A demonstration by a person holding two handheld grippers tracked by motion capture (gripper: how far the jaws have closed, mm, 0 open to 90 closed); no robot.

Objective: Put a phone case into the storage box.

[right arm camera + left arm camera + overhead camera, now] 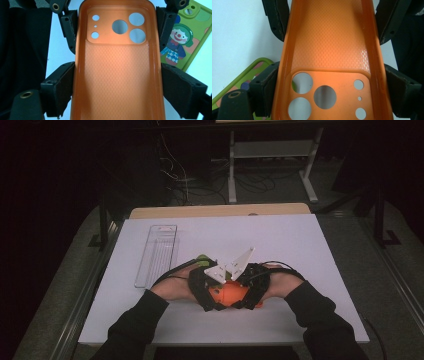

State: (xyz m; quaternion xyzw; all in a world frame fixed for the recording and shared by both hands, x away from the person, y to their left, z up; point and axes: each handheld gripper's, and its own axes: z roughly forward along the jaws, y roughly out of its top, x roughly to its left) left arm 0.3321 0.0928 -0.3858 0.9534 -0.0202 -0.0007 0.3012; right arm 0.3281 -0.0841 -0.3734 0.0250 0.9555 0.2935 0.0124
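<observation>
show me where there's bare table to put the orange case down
Free patches: the white table right of and beyond the grippers, and the near strip by the forearms. Crowded: the middle, where both hand-held grippers clamp the orange phone case, with the green case beside it and the clear tray at left.

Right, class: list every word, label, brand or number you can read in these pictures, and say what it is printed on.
None can be read.
The orange phone case is plain, with no lettering.
The green phone case carries a clown picture, no words.
The clear tray shows no label.

No legible text or labels anywhere
</observation>
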